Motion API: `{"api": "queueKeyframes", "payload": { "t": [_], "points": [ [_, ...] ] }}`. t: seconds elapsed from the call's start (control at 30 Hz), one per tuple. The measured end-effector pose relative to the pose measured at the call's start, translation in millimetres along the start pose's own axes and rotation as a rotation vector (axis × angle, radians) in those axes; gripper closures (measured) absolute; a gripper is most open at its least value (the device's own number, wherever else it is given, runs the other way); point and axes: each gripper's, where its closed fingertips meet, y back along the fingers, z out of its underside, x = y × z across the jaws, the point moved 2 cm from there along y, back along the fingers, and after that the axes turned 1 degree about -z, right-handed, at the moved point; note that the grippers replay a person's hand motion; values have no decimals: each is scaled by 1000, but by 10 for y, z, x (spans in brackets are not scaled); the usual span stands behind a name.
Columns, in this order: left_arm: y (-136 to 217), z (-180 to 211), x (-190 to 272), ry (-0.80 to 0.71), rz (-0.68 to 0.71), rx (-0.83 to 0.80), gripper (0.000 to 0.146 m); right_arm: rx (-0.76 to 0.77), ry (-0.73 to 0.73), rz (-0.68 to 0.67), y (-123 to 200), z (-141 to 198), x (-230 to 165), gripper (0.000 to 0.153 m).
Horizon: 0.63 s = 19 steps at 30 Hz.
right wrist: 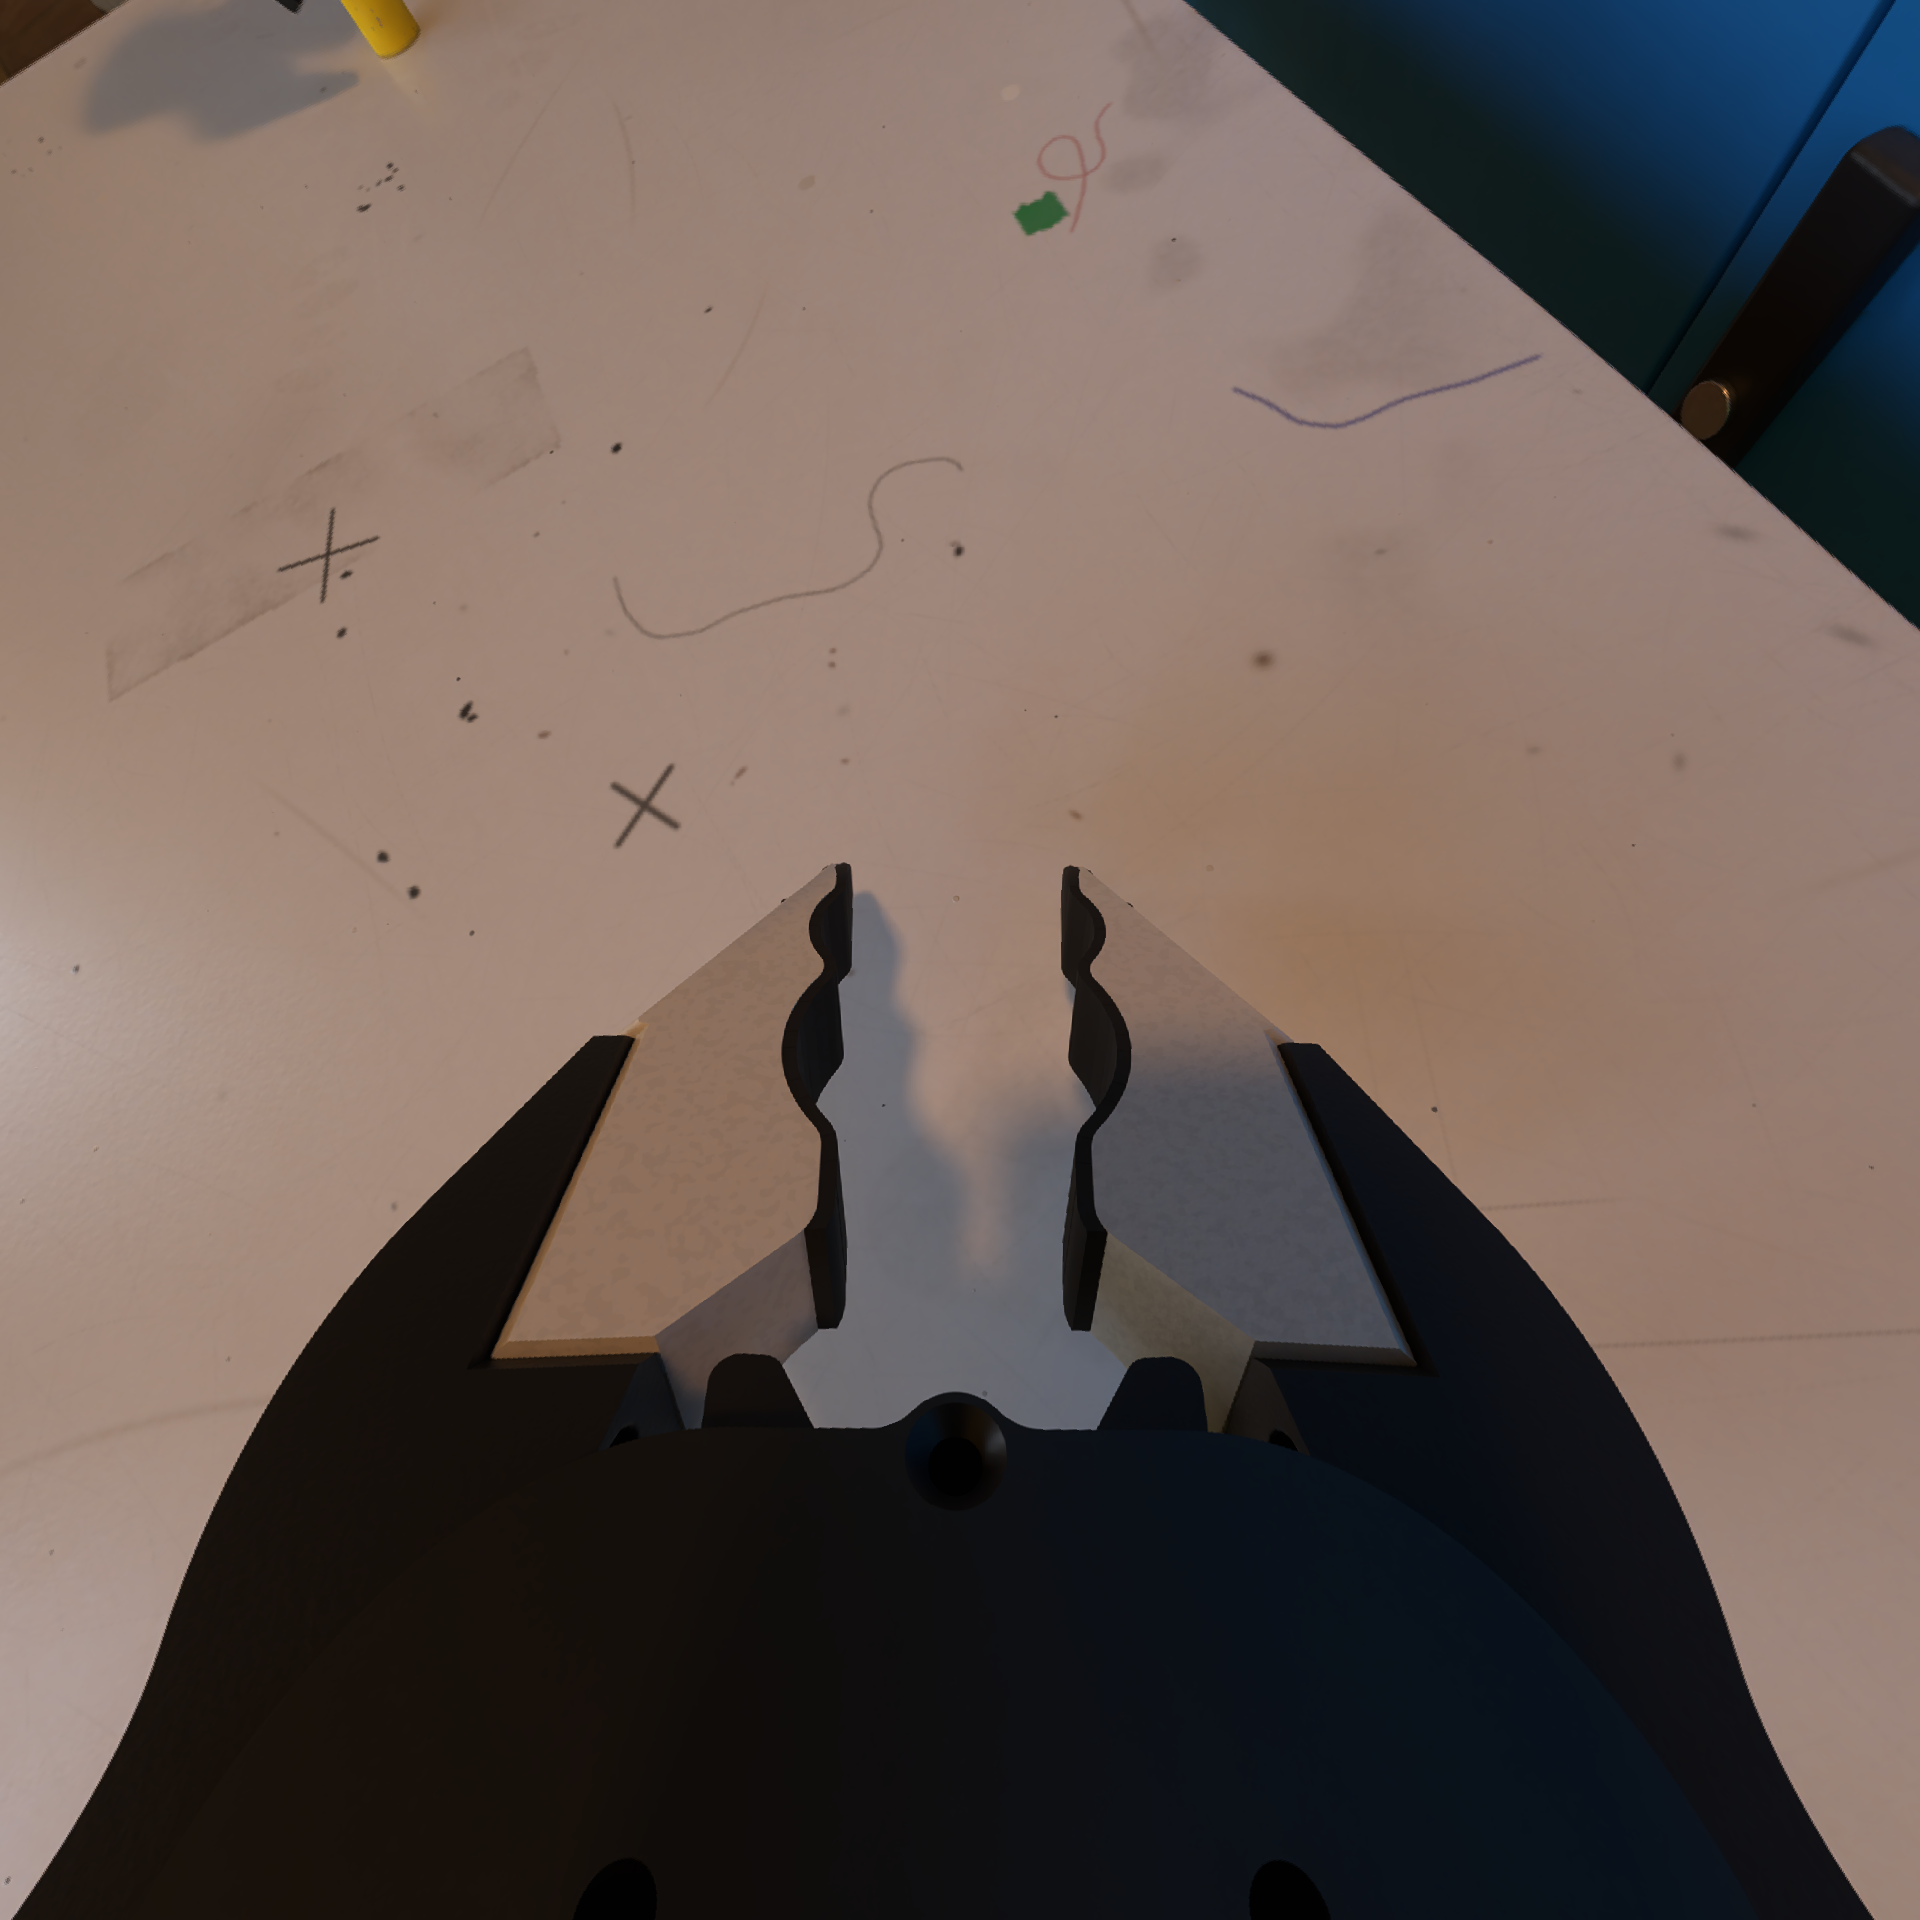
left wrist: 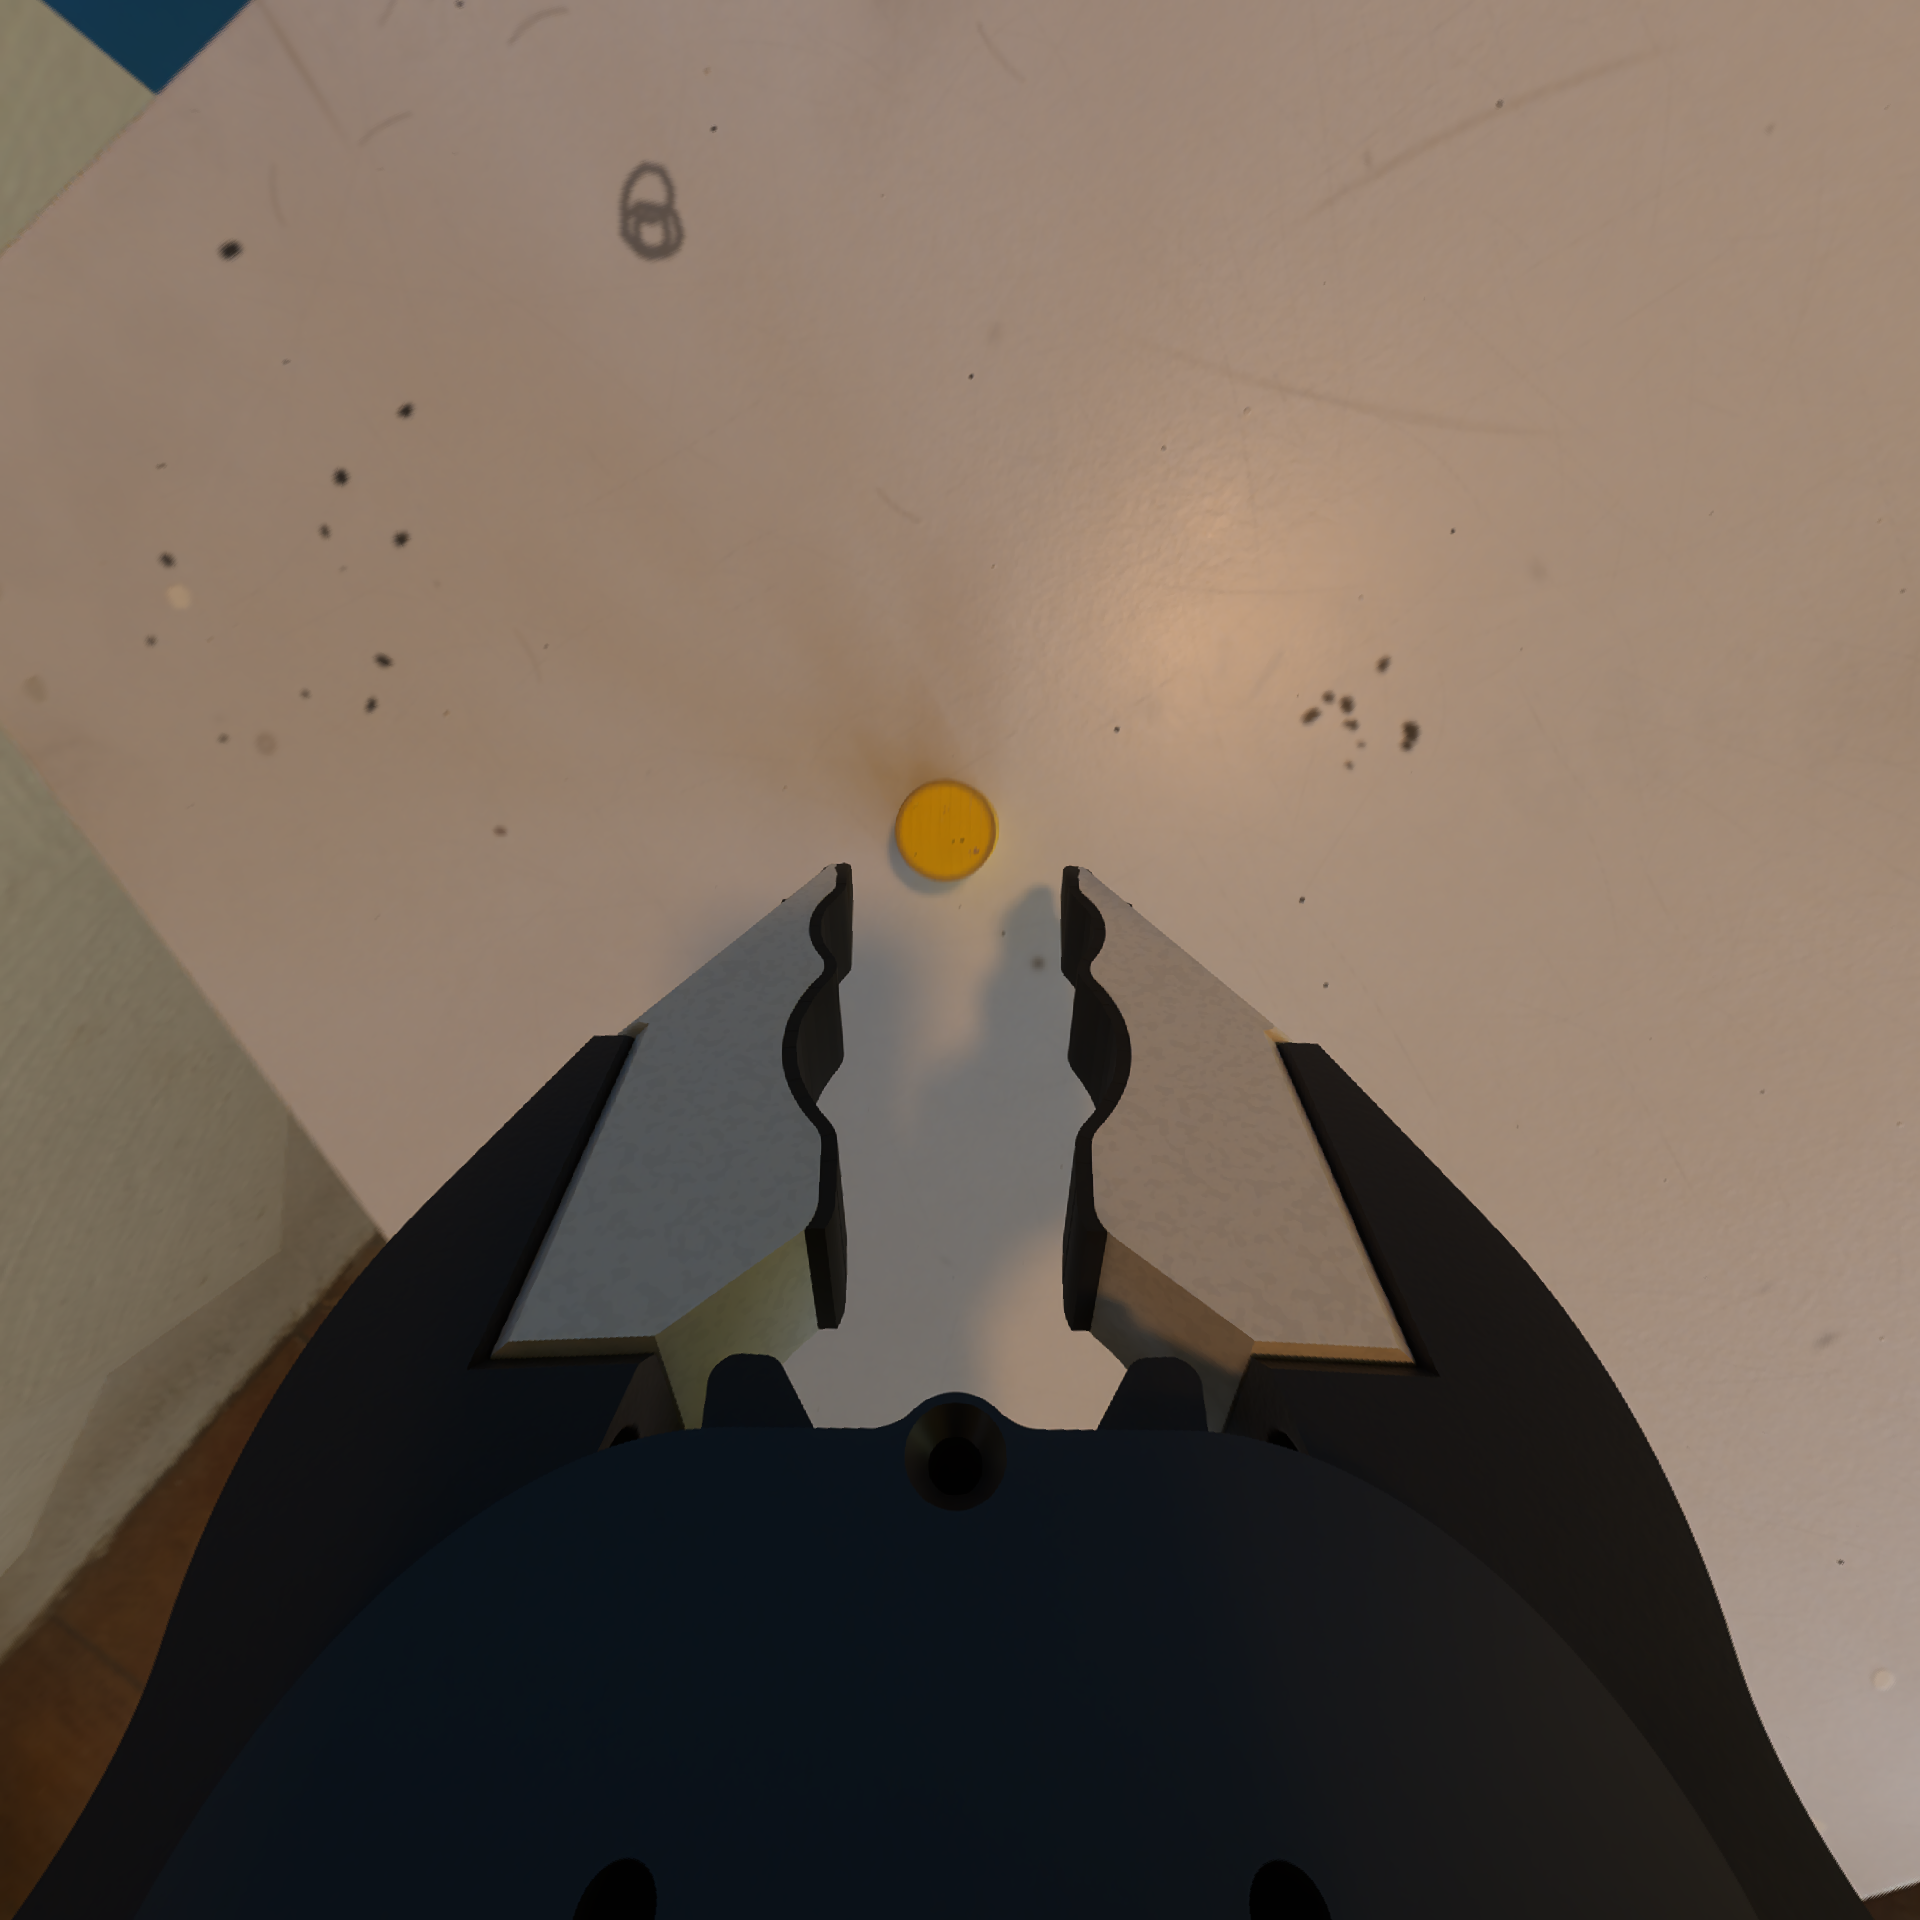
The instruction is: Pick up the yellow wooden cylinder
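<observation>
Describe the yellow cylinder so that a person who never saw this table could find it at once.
Start from the pale, scuffed table, speckled with dark dots and pen marks. Just beyond the fingertips of the open left gripper stands the yellow cylinder, seen end-on as a small disc. It is the only bright, solid object there; everything around it is flat marking.

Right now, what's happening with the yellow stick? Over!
Left gripper open above yellow cylinder, standing upright. Right gripper open, empty. Nothing in the way.

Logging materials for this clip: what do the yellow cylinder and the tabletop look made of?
Yellow cylinder: probably painted or stained wood, matte; its round end face shows faint streaks and dark specks, though plastic can't be excluded. Tabletop: pale laminate or coated board, low sheen; it has a fine leathery texture, scuffs and pen marks.
</observation>
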Motion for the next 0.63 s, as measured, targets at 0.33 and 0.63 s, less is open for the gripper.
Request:
{"api": "queueKeyframes", "payload": {
  "t": [0.33,0.63],
  "points": [
    [-149,-40,-23,0,34,-24,126,2,-2,-6,2,-2,-3,112],
    [102,-81,-193,20,-191,78,126,6,-5,-13,7,-5,-6,112]
  ]
}}
